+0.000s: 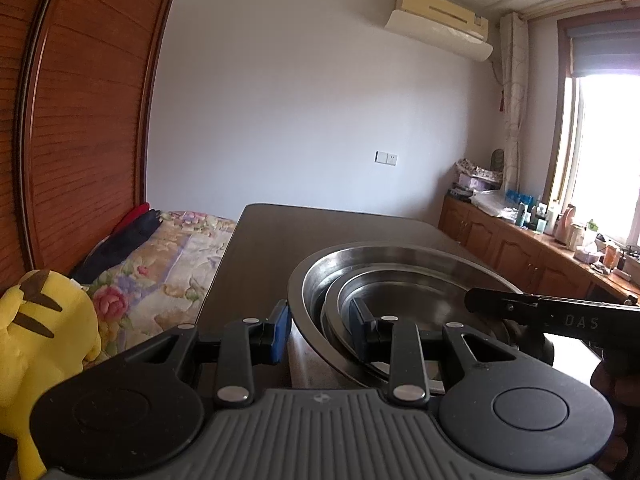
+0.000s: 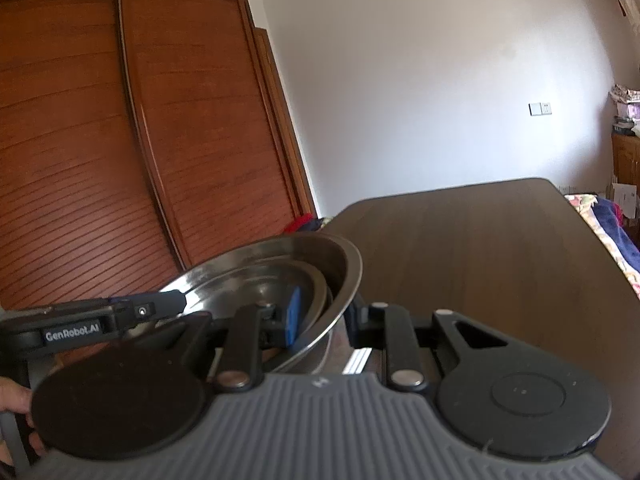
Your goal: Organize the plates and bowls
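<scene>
A large steel bowl [image 1: 310, 280] holds smaller steel plates [image 1: 400, 292] nested inside it, above the dark wooden table [image 1: 320, 228]. My left gripper [image 1: 320, 328] straddles the bowl's near rim, one blue pad outside and one inside, shut on it. My right gripper [image 2: 326, 312] grips the same stack [image 2: 280, 264] at its opposite rim, one pad inside and one outside. Each gripper shows in the other's view: the right one [image 1: 540, 308] and the left one [image 2: 120, 312]. The stack is tilted in the right wrist view.
A bed [image 1: 176, 256] with a floral cover and a yellow plush toy [image 1: 44, 328] lies left of the table. A wooden wardrobe [image 2: 140, 140] stands behind. A wooden counter [image 1: 540, 248] with bottles runs under the window at the right.
</scene>
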Tool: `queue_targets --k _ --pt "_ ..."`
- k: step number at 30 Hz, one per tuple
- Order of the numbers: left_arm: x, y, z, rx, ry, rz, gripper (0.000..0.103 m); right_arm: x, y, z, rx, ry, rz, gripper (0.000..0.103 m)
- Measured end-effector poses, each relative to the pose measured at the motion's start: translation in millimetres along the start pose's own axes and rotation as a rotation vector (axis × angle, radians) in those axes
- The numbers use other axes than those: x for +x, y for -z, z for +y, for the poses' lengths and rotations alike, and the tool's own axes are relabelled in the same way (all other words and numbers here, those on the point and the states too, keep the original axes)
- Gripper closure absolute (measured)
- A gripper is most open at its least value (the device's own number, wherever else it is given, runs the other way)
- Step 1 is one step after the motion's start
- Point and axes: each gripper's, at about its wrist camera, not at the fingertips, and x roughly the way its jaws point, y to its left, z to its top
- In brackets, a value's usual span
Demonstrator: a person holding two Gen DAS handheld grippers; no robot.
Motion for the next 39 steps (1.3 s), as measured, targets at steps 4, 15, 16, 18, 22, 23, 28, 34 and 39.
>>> queue_targets --k 4,15,16,18,22,23,28,34,39 --pt "2 3 1 0.000 -0.002 0.009 0.041 1 2 0 0.001 0.001 0.016 0.077" --pt "5 3 1 0.001 -0.013 0.018 0.041 14 1 8 0.005 -0.001 0.046 0.077" --pt "6 3 1 0.003 -0.014 0.017 0.041 15 1 7 0.011 -0.002 0.048 0.077" --pt "7 4 2 0.004 -0.015 0.017 0.041 16 1 7 0.016 -0.004 0.048 0.077" --pt "7 5 0 0.009 -0.014 0.013 0.040 18 2 11 0.011 -0.001 0.042 0.076" --pt "6 5 -1 0.015 -0.019 0.009 0.039 19 2 11 0.011 -0.002 0.041 0.075" --pt "2 4 -3 0.031 -0.021 -0.012 0.029 17 4 14 -0.018 0.005 0.035 0.069" --pt "-15 -8 -9 0.055 -0.026 -0.067 0.016 0 -3 15 -0.065 0.048 0.001 0.057" --pt "-31 -16 -18 0.089 -0.022 -0.107 0.006 -21 -12 15 -0.092 0.088 -0.029 0.054"
